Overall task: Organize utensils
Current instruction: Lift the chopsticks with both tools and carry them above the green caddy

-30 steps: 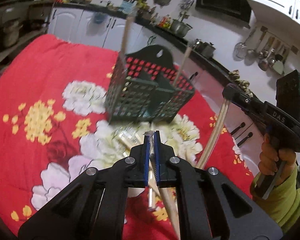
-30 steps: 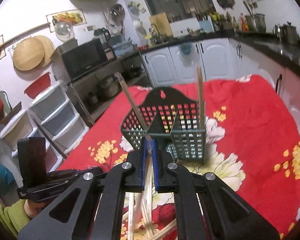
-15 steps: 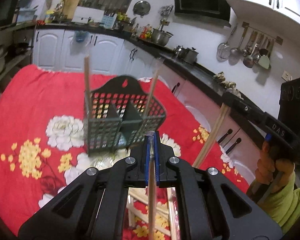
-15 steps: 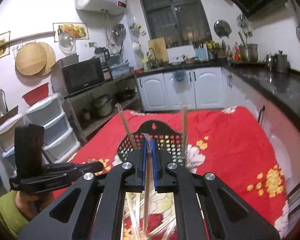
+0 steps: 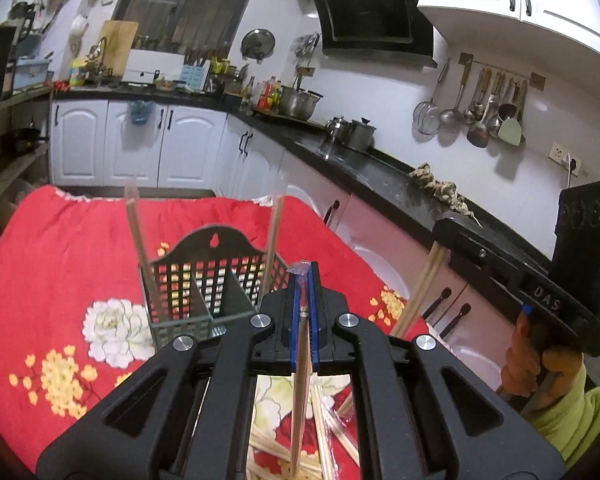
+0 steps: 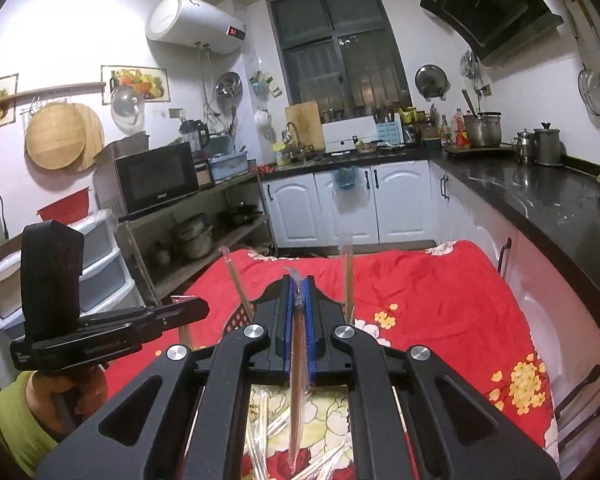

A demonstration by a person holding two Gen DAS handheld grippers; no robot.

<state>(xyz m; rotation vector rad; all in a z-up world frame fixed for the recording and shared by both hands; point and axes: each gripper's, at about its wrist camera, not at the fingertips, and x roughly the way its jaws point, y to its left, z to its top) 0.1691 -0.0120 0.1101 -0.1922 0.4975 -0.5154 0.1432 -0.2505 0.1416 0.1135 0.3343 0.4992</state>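
Observation:
A dark green slotted utensil basket (image 5: pixel 204 280) stands on the red flowered tablecloth (image 5: pixel 60 264), with two wrapped chopstick pairs standing in it (image 5: pixel 138 240) (image 5: pixel 274 236). My left gripper (image 5: pixel 303 280) is shut on a wrapped chopstick pair (image 5: pixel 299 392) that hangs down, raised just in front of the basket. My right gripper (image 6: pixel 298 284) is shut on another wrapped chopstick pair (image 6: pixel 298 392), held high over the table; it also shows in the left wrist view (image 5: pixel 420 292). The basket is mostly hidden behind the right gripper; its two sticks show (image 6: pixel 236 284) (image 6: pixel 347 280).
Several wrapped chopstick pairs lie loose on the cloth below the grippers (image 5: pixel 336 440) (image 6: pixel 268 432). A black counter (image 5: pixel 380 168) with pots runs along the right. Shelves and drawers (image 6: pixel 100 264) stand left of the table.
Both grippers have risen and tilted up, each lifting its chopstick pair off the pile. The basket now sits lower in both views.

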